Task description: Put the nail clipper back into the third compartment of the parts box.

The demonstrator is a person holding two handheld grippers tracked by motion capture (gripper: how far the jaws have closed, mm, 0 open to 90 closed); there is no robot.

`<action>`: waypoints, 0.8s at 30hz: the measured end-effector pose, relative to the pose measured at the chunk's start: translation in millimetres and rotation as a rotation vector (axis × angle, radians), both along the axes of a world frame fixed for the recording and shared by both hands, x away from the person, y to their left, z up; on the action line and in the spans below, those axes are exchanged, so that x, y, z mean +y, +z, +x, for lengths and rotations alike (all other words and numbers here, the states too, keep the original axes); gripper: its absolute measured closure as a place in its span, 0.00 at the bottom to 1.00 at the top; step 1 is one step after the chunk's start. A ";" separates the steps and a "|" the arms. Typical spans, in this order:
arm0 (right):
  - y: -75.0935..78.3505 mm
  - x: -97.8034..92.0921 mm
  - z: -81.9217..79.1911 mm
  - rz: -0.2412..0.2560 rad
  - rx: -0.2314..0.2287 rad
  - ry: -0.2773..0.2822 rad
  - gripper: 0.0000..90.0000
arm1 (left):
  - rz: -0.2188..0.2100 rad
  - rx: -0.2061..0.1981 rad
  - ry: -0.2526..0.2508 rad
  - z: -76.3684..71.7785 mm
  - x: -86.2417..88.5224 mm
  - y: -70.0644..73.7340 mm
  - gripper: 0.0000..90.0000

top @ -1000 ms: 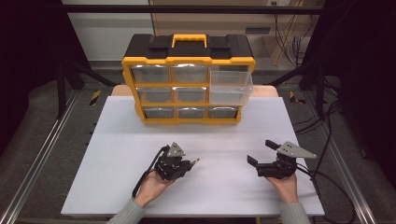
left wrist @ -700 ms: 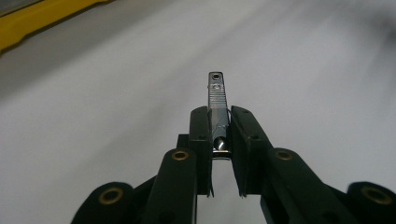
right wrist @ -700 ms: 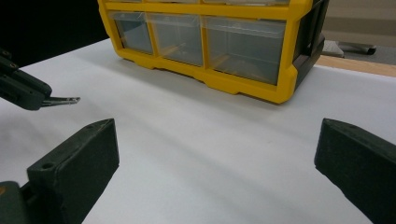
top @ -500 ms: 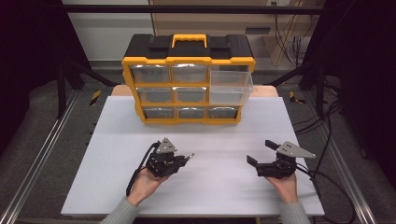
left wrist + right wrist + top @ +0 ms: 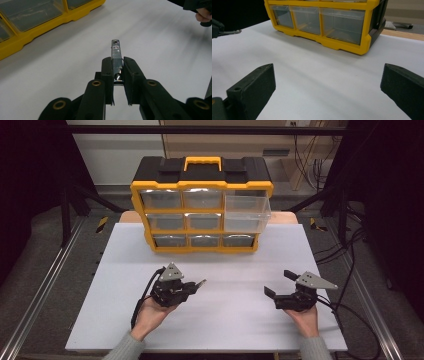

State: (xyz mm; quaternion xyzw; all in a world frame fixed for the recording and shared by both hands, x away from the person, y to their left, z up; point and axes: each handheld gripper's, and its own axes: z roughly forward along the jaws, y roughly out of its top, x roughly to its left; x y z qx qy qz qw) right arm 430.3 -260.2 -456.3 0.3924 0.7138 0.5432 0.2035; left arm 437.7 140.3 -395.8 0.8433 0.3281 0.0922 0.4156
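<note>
Metal strip (image 5: pixel 116 56) pointing straight ahead

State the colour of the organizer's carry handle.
Yellow-orange handle on the black top, clearest in the high view.

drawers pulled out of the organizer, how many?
1: the clear drawer on the right of the organizer, spanning its top two rows, juts forward. The other seven sit flush.

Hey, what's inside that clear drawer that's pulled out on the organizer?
The pulled-out drawer of the organizer looks empty through its clear walls; its rear part sits inside the frame, hidden. The left gripper holds a small metal piece.
</note>
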 end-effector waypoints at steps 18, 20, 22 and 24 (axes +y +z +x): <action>0.0 -0.1 0.1 -0.003 -0.001 -0.001 0.01 | -0.039 -0.038 -0.010 4.2 -2.2 26.2 0.88; -0.1 0.0 0.0 -0.003 0.001 0.000 0.01 | -0.047 -0.045 -0.012 4.9 -3.0 30.6 0.88; -0.1 0.0 0.0 -0.003 0.001 0.001 0.01 | -0.053 -0.050 -0.013 5.7 -3.8 34.2 0.88; -0.1 0.0 0.0 -0.004 0.001 0.001 0.01 | -0.054 -0.058 -0.014 6.9 -4.7 38.1 0.88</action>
